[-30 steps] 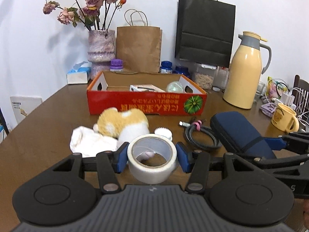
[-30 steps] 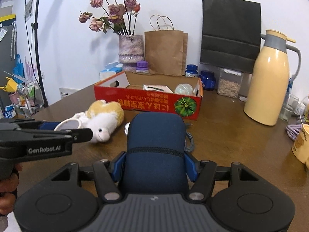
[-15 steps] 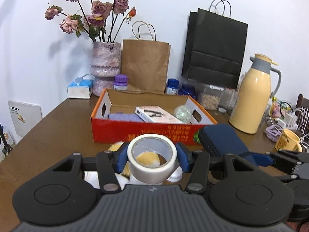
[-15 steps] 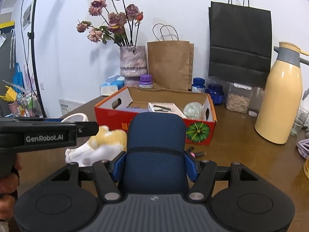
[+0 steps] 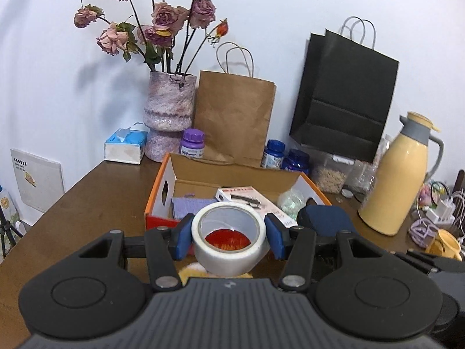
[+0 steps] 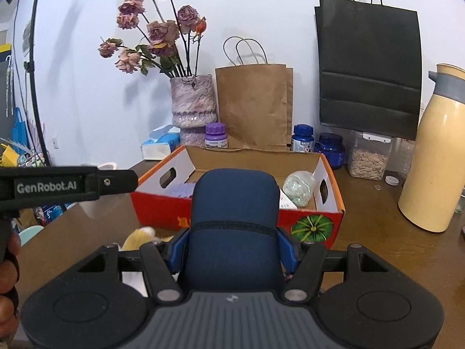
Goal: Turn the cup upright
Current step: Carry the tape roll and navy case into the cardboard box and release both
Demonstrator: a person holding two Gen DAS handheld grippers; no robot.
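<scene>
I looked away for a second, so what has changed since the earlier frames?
Both grippers rose toward the red box: the left gripper lifted the tape roll off the table, and the right gripper lifted the blue case. Neither grasp changed. The box, vase and thermos stayed put.

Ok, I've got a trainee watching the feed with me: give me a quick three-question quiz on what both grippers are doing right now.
1. True or false: the left gripper is shut on a roll of tape.
2. What does the right gripper hold? A) the yellow thermos B) a navy blue case C) a purple-capped bottle
3. Fill in: beyond both grippers an open red cardboard ____ sits on the table.

Key
1. True; its blue pads press the roll from both sides.
2. B, the navy blue case.
3. box.
</scene>
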